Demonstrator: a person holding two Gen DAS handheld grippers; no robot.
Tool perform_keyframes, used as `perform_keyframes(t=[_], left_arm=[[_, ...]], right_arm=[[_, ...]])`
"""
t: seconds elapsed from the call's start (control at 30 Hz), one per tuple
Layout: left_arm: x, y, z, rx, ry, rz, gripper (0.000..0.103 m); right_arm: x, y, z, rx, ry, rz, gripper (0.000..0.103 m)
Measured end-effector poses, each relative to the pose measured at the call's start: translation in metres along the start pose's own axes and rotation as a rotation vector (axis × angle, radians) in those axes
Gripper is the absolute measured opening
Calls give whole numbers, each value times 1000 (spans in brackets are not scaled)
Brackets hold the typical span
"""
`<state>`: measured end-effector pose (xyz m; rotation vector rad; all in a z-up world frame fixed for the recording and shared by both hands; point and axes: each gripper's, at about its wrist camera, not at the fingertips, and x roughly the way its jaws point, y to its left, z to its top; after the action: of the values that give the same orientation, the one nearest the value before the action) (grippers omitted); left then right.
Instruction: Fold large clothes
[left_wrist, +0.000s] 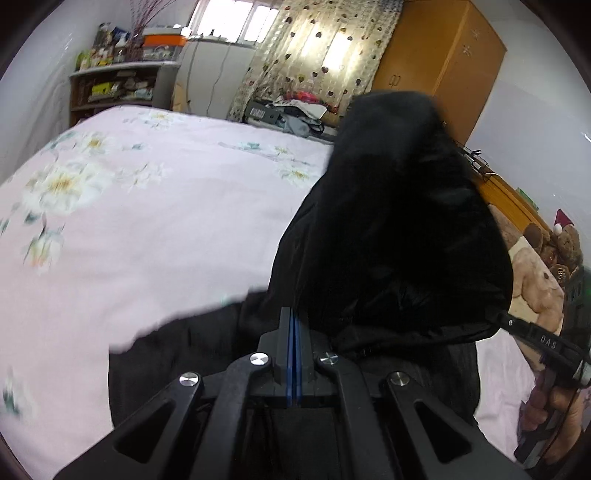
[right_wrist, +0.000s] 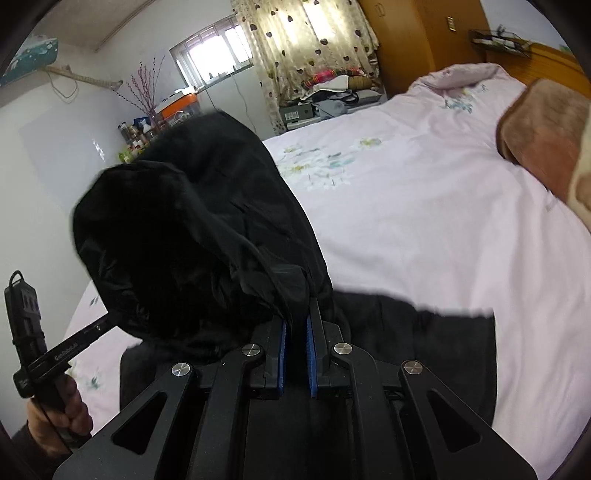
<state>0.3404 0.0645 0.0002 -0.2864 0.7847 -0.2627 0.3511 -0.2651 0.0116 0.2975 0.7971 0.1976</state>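
Observation:
A large black hooded jacket (left_wrist: 402, 229) hangs in the air between both grippers above a bed. My left gripper (left_wrist: 294, 317) is shut on the jacket's edge, its blue pads pressed together on thin fabric. The jacket's hood bulges up to the right of it. My right gripper (right_wrist: 295, 325) is shut on a thick fold of the same jacket (right_wrist: 192, 236), with the hood to its left. The jacket's lower part drapes down below both grippers. Each gripper shows at the edge of the other's view, held in a hand.
The bed has a pink floral cover (left_wrist: 147, 206). A brown blanket (right_wrist: 543, 147) and teddy bears (left_wrist: 565, 247) lie by the headboard. A shelf (left_wrist: 110, 88), a pile of clothes (left_wrist: 295, 110) and an orange wardrobe (left_wrist: 443, 66) stand beyond the bed.

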Motion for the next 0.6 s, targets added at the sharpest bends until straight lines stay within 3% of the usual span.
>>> perform_keyframes(t=[0.13, 0.47, 0.53, 0.6], left_arm=[[-14, 7, -38, -52, 55, 2, 0], [-50, 35, -97, -123, 163, 74, 1], [-62, 39, -108, -119, 165, 97, 1], [-73, 42, -112, -117, 149, 113, 1]], right_arm=[[-8, -6, -33, 25, 49, -2, 9], [-16, -33, -101, 87, 195, -25, 9], [-24, -35, -105, 97, 197, -22, 12], [-30, -35, -102, 103, 176, -8, 25]])
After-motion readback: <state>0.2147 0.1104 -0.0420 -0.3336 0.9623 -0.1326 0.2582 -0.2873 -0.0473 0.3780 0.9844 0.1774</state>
